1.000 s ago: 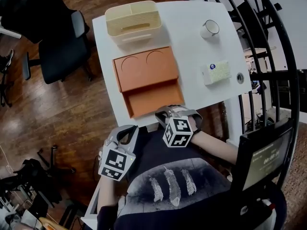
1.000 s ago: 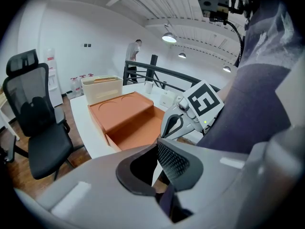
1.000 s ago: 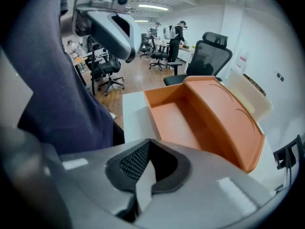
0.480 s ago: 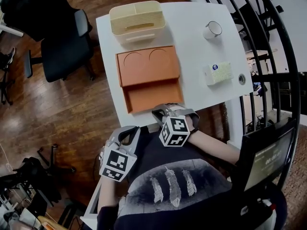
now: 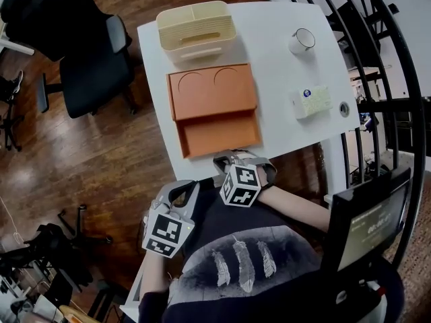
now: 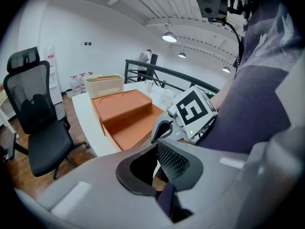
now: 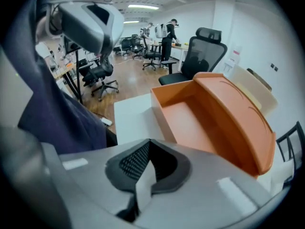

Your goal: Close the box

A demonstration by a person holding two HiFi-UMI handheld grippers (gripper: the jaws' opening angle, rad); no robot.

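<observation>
Only the head view takes in the whole white worktop (image 5: 276, 66). On it the open orange box (image 5: 212, 110) lies with its tray toward the person and its lid part, marked with two half-round cutouts, on the far side. A cream plastic basket (image 5: 195, 29) sits just behind the box. A white mug (image 5: 302, 41) and a small white pack (image 5: 312, 101) lie to the right of the box.

The left tool (image 5: 178, 190) hangs off the worktop, short of the box's near edge, its jaws pressed together on nothing. The left gripper view shows the right tool (image 6: 164, 128) just before the box's near edge. The right gripper view shows that tool's jaws also together and empty, the box's tray beyond them, and people standing at desks far past the box.

A black office chair (image 5: 87, 59) stands on the wooden floor (image 5: 101, 153) left of the box, and a black railing (image 5: 384, 66) runs right of it.
</observation>
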